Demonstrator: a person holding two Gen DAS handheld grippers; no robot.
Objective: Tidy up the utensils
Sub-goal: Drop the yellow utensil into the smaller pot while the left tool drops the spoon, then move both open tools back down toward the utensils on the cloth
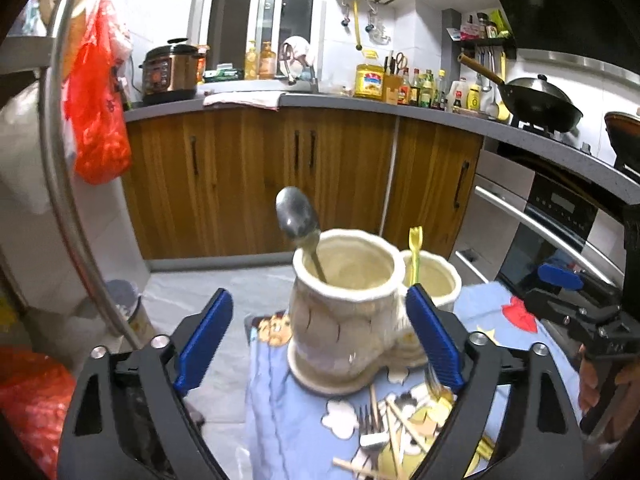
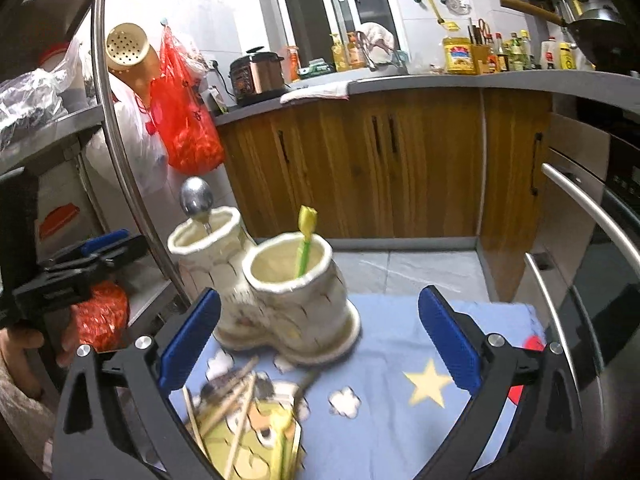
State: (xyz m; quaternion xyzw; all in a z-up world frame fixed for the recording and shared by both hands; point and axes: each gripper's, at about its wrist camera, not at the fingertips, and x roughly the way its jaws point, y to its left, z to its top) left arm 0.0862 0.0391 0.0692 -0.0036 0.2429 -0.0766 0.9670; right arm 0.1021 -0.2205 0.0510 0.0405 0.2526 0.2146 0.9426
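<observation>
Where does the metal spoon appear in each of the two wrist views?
Left wrist: metal spoon near centre, standing in the nearer cream pot.
Right wrist: metal spoon left of centre, in the farther, left pot.
Shared landmark: red plastic bag.

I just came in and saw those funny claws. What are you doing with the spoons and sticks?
A person is sorting utensils with a claw tool in each hand. A metal spoon stands in one cream pot and a yellow fork in the pot beside it. The left gripper and right gripper are both open, holding nothing. Chopsticks and forks wait on the blue cloth.
</observation>
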